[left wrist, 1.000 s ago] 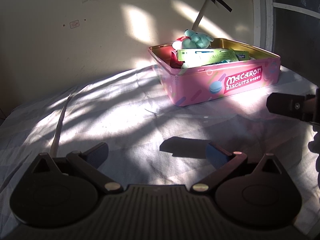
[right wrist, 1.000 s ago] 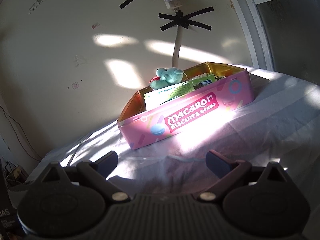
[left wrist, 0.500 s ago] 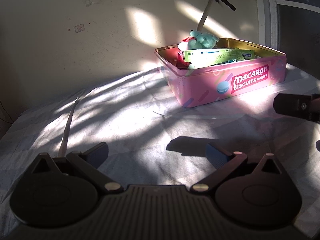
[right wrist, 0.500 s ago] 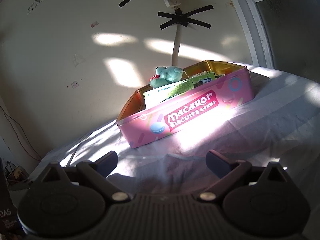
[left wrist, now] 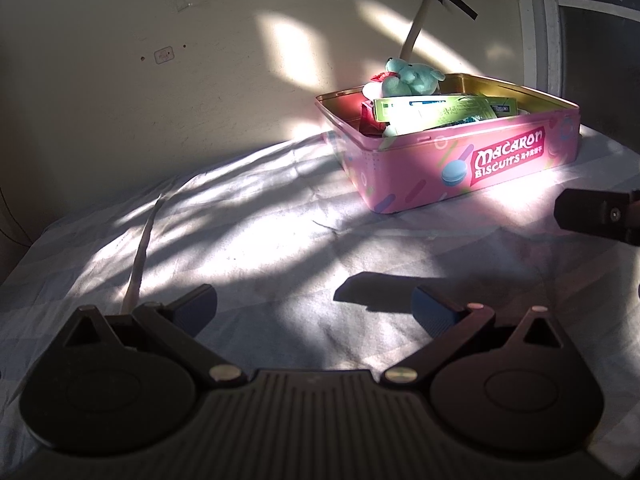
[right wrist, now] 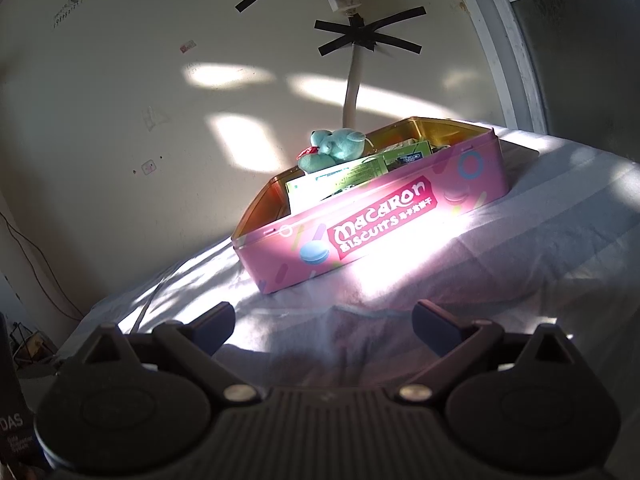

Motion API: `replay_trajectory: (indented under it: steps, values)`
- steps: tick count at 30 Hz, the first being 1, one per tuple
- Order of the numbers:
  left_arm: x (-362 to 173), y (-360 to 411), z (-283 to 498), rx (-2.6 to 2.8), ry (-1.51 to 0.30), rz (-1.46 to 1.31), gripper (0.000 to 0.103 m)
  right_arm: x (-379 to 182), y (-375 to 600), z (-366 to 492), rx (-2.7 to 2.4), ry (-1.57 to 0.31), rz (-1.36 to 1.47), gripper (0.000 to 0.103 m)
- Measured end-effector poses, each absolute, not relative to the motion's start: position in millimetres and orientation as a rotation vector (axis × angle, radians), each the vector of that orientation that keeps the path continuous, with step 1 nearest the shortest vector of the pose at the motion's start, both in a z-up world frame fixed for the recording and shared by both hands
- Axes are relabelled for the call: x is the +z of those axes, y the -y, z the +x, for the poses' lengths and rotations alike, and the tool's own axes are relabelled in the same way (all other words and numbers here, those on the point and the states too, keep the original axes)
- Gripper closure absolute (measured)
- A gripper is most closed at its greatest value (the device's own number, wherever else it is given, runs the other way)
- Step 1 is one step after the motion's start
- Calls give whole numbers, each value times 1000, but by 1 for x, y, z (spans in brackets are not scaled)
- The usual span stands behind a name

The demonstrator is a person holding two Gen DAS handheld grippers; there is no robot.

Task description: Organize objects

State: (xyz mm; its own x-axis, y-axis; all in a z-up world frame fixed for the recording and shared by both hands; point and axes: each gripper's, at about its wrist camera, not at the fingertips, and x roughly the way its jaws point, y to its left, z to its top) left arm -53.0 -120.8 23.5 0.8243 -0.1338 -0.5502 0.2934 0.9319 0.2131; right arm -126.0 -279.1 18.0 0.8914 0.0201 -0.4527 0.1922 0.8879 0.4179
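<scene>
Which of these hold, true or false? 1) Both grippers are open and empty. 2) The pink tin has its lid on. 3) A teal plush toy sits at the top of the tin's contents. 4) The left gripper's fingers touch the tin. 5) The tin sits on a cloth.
1) Left gripper and right gripper open and empty: true.
2) Pink tin has its lid on: false; it is open.
3) Teal plush toy tops the contents: true.
4) Left fingers touch the tin: false; they are well apart from it.
5) Tin sits on cloth: true.
</scene>
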Motion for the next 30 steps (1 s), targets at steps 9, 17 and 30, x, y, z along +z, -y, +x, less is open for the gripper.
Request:
replay_trajectory:
  steps: [9,17,30]
  values:
    - [23,122,-53,-221,-558,314,0,18,280,-125,-90,-467,473,4]
    - [22,124,-52,-212,-558,332,0,16,281,-125,-90,-468,476,4]
    - [23,125,-52,-214,-556,340,0,15,282,-124,-90,-468,479,4]
